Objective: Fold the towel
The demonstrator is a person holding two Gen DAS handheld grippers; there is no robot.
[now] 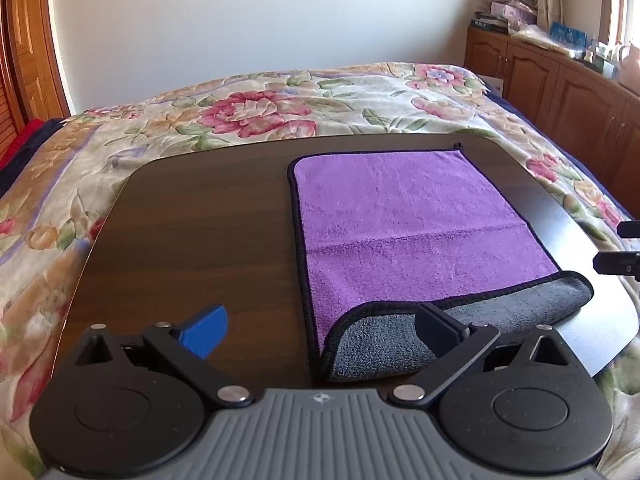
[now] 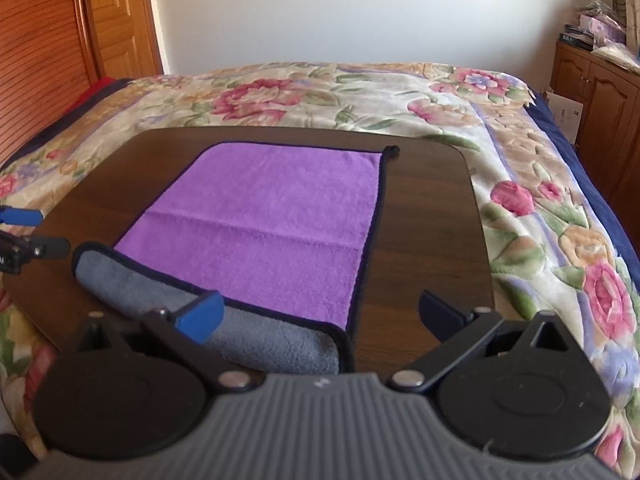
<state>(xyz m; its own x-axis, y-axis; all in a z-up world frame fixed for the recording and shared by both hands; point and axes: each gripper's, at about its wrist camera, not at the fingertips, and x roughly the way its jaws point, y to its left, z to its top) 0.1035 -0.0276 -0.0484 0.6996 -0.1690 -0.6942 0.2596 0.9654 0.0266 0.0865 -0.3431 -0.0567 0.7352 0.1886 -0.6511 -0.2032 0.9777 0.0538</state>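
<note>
A purple towel [image 1: 412,216] with a black hem lies flat on a dark wooden table [image 1: 192,216]. Its near edge is turned over, showing the grey underside [image 1: 384,344]. My left gripper [image 1: 320,332] is open just above the table at the towel's near left corner, holding nothing. In the right wrist view the towel [image 2: 272,216] and its grey flap [image 2: 272,340] lie ahead. My right gripper [image 2: 320,316] is open over the near right corner, empty. Each gripper's tips show at the other view's edge [image 1: 616,260] [image 2: 24,240].
The table rests on a bed with a floral blanket [image 1: 280,104]. Wooden cabinets [image 1: 560,88] with clutter on top stand at the right. A wooden door [image 2: 116,16] is at the left. A small hanging loop [image 2: 392,150] sticks out at the towel's far right corner.
</note>
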